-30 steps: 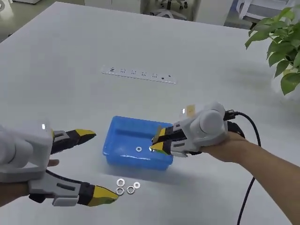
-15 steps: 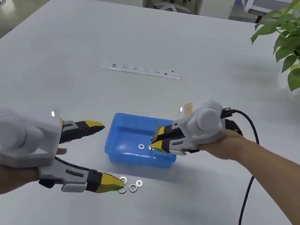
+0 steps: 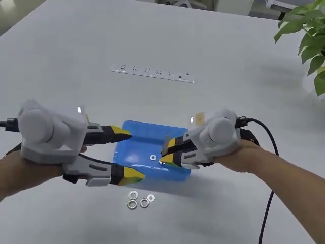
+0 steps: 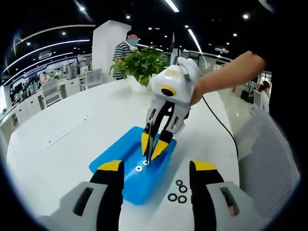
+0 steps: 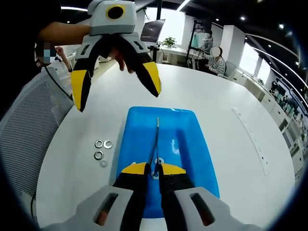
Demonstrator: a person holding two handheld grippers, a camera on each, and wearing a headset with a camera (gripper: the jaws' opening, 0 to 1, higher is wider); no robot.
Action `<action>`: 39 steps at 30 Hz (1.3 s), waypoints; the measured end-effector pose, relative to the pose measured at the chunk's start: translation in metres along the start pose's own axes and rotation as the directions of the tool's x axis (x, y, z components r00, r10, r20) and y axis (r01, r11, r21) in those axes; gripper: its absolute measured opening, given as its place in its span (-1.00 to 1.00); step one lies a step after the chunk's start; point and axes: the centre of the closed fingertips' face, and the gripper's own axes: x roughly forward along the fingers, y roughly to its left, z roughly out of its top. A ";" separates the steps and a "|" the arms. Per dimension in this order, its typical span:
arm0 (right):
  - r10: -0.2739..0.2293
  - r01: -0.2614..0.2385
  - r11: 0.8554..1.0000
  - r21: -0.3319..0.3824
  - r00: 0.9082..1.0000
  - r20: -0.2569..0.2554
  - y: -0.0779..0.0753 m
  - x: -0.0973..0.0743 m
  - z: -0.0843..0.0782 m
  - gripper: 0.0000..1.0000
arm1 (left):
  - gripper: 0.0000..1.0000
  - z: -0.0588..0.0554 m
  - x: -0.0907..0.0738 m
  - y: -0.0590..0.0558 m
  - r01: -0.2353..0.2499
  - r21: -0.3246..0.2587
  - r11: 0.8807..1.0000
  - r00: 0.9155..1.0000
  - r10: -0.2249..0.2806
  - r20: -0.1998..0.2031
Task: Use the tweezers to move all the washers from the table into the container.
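Note:
A shallow blue container [image 3: 137,138] sits mid-table, and one washer [image 3: 153,157] lies on its floor. My right gripper [image 3: 169,152] hovers over its right side, shut on thin metal tweezers [image 5: 156,137] whose tips point down into the container [image 5: 192,154]. Whether the tips hold a washer I cannot tell. Several loose washers [image 3: 139,199] lie on the table just in front of the container. My left gripper [image 3: 129,155] is open at the container's left edge, above and behind those washers [image 4: 178,190]. Its jaws stand wide apart with nothing between them.
A white power strip [image 3: 152,72] lies flat farther back on the table. A potted plant [image 3: 307,35] stands at the far right. A black cable [image 3: 269,152] trails from the right gripper over the person's forearm. People and desks show in the background.
My left gripper has risen and moved right, from beside the loose washers to the container's left edge. The right gripper has hardly moved. The head camera has shifted.

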 end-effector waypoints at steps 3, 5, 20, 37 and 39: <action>0.002 -0.002 1.000 -0.003 1.000 0.000 0.000 0.000 0.000 -0.80 | 0.06 0.003 0.006 0.001 0.009 0.025 1.000 1.000 -0.009 -0.004; 0.002 -0.002 1.000 -0.005 1.000 0.000 0.000 0.000 0.001 -0.80 | 0.00 0.006 0.009 0.002 0.019 0.036 0.999 1.000 -0.019 -0.002; 0.010 -0.010 1.000 -0.022 1.000 -0.001 0.000 0.000 0.000 -0.79 | -0.49 0.028 0.040 0.005 0.081 0.142 0.987 0.997 -0.082 -0.004; 0.015 -0.016 0.999 -0.038 1.000 -0.006 0.002 0.000 -0.001 -0.79 | -0.85 0.033 0.055 0.005 0.125 0.198 0.972 0.992 -0.128 0.000; 0.016 -0.016 0.999 -0.037 1.000 -0.005 0.002 0.000 -0.001 -0.79 | -0.86 0.033 0.055 0.004 0.131 0.198 0.972 0.991 -0.134 0.003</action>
